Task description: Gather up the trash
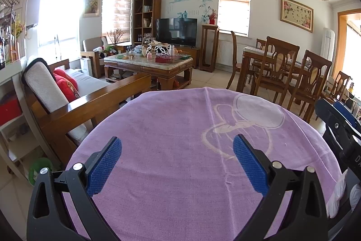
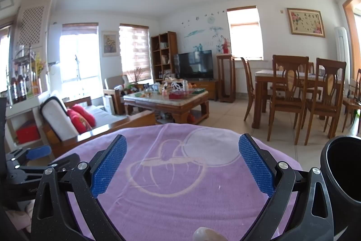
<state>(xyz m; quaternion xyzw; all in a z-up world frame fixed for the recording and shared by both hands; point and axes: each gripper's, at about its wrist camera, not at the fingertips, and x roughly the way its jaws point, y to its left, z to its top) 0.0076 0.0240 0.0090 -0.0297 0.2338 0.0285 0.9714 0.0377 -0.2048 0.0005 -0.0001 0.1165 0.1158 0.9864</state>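
Observation:
My left gripper (image 1: 178,146) is open over a round table under a purple cloth (image 1: 171,119), with nothing between its blue pads. My right gripper (image 2: 182,143) is open over the same purple cloth (image 2: 180,200) and is also empty. A black cylindrical bin (image 2: 343,175) stands open-topped at the right edge of the right wrist view, close beside the right finger. White crumpled paper (image 1: 338,191) lies at the table's lower right rim in the left wrist view. A pale rounded lump (image 2: 206,235) shows at the bottom edge; I cannot tell what it is.
A wooden sofa (image 1: 74,103) with red cushions stands left of the table. Beyond it is a cluttered coffee table (image 1: 149,62), and a dining table with wooden chairs (image 1: 282,73) is at the right. Tiled floor (image 2: 227,114) lies between them.

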